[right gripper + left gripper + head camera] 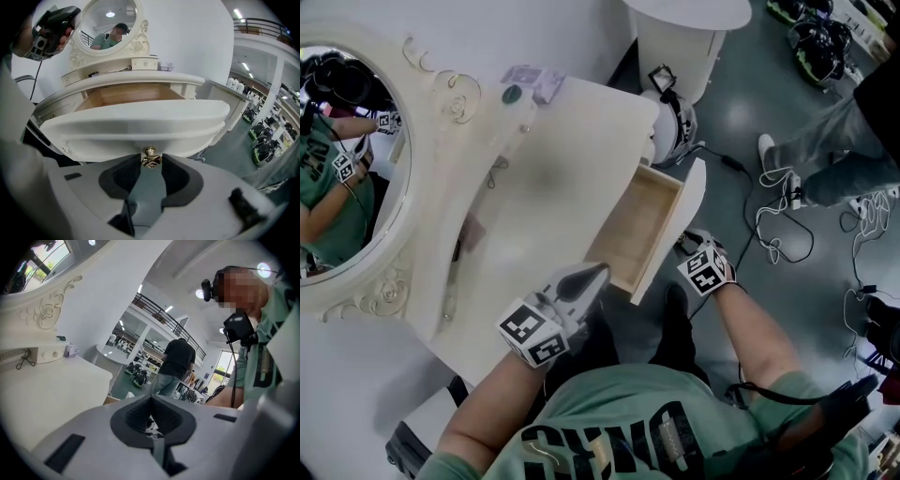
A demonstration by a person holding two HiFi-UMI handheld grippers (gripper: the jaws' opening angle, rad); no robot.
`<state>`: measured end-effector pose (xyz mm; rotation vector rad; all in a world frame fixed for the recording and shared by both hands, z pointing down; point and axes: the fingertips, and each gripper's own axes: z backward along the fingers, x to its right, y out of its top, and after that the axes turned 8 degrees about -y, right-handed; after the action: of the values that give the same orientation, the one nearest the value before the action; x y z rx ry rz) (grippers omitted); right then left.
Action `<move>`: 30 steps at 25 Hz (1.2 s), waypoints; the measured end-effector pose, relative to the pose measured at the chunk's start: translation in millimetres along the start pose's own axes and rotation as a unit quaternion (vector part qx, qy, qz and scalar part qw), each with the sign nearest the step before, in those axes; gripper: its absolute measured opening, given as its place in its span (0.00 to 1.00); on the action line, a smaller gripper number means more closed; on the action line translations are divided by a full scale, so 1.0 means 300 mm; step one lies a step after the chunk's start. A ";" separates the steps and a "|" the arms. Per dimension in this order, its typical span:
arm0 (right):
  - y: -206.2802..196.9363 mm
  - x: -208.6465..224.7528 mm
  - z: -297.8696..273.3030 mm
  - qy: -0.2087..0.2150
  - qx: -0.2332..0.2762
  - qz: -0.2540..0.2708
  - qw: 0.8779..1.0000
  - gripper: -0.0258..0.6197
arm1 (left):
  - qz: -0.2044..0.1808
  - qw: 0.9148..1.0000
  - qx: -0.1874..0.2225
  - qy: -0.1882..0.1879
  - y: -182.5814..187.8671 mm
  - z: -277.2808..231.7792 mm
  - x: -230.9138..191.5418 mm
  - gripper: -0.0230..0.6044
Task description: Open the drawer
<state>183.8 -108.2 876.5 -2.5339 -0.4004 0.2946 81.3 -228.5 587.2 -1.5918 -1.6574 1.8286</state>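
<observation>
Right gripper (151,164): jaws closed on the small brass knob (150,155), one pad on either side of it, just under the curved drawer front (136,123). Drawer (639,227) of the dressing table (553,178) stands pulled well out, its bare wooden floor showing. Left gripper (584,279): jaws together, empty, held over the near edge of the tabletop, off the work.

Judgement: pull step, most of the travel done. To do it well: draw straight along the drawer's run, level, no twist at the wrist. The knob is small and the pads could slip off. Ease off near the end so the box does not leave its runners
</observation>
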 end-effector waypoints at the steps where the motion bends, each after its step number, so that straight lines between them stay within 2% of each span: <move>1: -0.005 0.001 0.003 0.000 0.000 -0.002 1.000 0.26 | 0.001 1.000 0.000 0.000 0.001 -0.002 0.000 0.05; 13: -0.079 0.029 0.057 -0.004 0.002 -0.017 1.000 0.26 | -0.002 1.000 -0.007 -0.007 0.005 -0.044 0.010 0.05; 30: -0.083 0.035 0.079 0.000 0.006 -0.048 0.999 0.24 | 0.000 1.000 -0.005 -0.008 0.035 -0.067 -0.003 0.05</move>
<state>181.1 -73.0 869.4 -2.4942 -0.5168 0.2586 102.4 -221.1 583.4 -1.5845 -1.6768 1.8397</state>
